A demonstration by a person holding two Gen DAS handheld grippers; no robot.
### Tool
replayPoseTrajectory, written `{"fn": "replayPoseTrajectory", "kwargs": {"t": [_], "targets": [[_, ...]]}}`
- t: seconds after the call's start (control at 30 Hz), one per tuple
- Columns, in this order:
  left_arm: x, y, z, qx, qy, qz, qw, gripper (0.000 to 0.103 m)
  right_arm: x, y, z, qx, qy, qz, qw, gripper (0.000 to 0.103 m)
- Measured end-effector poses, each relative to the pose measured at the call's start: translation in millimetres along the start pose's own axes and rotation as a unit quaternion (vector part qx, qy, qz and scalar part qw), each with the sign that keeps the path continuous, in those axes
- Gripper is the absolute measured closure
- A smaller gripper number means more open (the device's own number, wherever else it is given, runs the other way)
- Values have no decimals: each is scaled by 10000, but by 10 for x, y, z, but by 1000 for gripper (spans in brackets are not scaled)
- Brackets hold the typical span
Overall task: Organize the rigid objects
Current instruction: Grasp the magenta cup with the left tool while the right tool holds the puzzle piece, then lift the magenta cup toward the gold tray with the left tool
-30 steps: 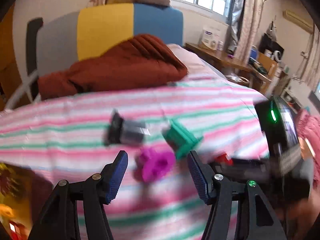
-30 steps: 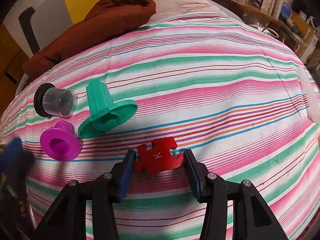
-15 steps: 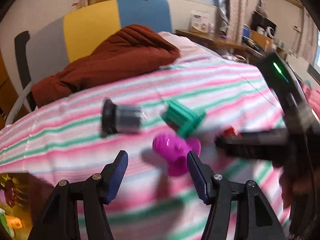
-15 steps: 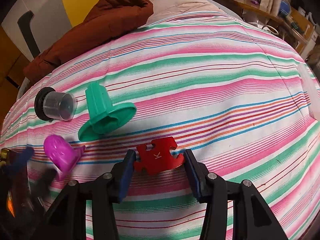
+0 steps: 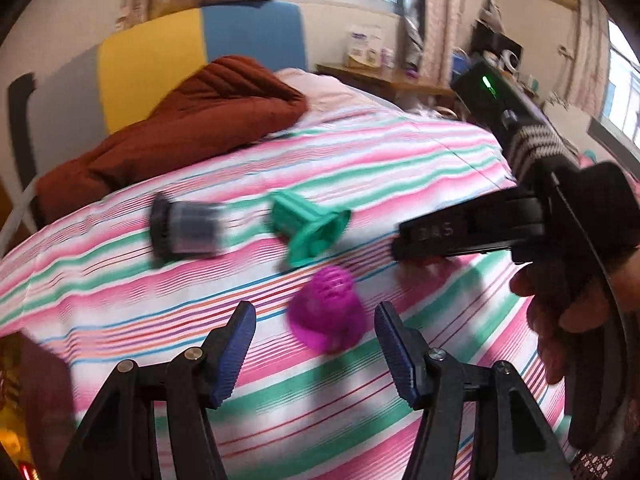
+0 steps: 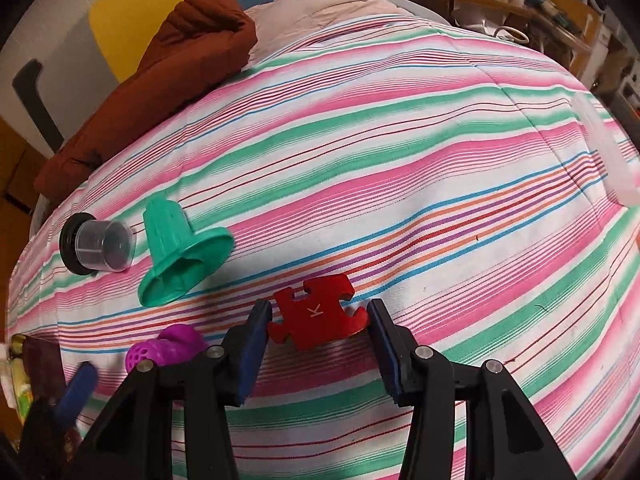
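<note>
A purple plastic piece (image 5: 328,314) lies on its side on the striped bedspread (image 5: 360,160), just ahead of my open left gripper (image 5: 315,354); it also shows in the right wrist view (image 6: 164,350). A green flanged piece (image 5: 308,226) (image 6: 176,252) and a clear cup with a black lid (image 5: 184,230) (image 6: 94,244) lie farther back. My right gripper (image 6: 319,342) holds a red puzzle piece (image 6: 318,316) between its blue pads (image 6: 250,354), low over the bed.
A brown folded blanket (image 5: 188,124) lies at the back of the bed before a yellow and blue headboard (image 5: 200,56). A cluttered wooden desk (image 5: 384,76) stands at the right. A dark box edge (image 6: 36,364) sits at the bed's left corner.
The purple piece has tipped over and rolled right, toward the red puzzle piece. My left gripper has swung and stayed open. My right gripper has held still on the red puzzle piece.
</note>
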State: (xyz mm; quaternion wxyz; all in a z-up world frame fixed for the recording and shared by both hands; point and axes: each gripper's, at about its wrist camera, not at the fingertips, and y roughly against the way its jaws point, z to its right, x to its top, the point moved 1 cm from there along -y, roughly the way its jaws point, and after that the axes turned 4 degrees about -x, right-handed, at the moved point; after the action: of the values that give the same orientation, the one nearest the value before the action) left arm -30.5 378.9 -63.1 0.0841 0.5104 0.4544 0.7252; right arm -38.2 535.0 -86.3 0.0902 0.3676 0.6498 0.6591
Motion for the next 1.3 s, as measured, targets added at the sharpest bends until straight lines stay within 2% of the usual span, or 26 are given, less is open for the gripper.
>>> {"fn": "replayPoseTrajectory", "kwargs": {"t": [0.07,0.2,0.23,0.27,0.33,0.47,0.7,0.8,0.93,1.03,1.13,1.3], "targets": [[42,-99,36,82,25,-107,9999,41,-7,-2,-27,-48,56,-1,10000,53],[88,-194,-10,-175,332,-84,9993,44,-36,18,4,-58,98,1,9999,53],[76,-236,-20,-162,301,-167,9993,58,-30,5,-9,-62,109,3,9999,53],[53,-282,-41,-92,259,-280,9992,65,-20,-8,-23,-69,125,3,9999,53],[-1,-315,-85,-129,304,-323,9989,70,-12,-14,-28,-80,144,6,9999,53],[-106,-185,-200,-264,444,-154,9985,71,6,-23,-31,-80,159,9,9998,53],[-416,102,-433,-141,839,0,9964,70,3,-6,-56,-108,241,46,9996,53],[-581,261,-490,-110,931,77,9956,70,-20,24,-120,53,404,66,9991,53],[-730,418,-456,4,745,103,9972,71,-103,43,-329,330,890,47,9955,53],[-855,590,-366,172,412,164,9989,71,-179,43,-545,745,1313,-9,9885,53],[-879,788,-286,54,267,373,9989,71,-271,54,-699,1051,1638,-62,9809,53],[-913,1048,-268,-84,356,597,9975,71,-382,116,-844,1171,2048,50,9718,53]]}}
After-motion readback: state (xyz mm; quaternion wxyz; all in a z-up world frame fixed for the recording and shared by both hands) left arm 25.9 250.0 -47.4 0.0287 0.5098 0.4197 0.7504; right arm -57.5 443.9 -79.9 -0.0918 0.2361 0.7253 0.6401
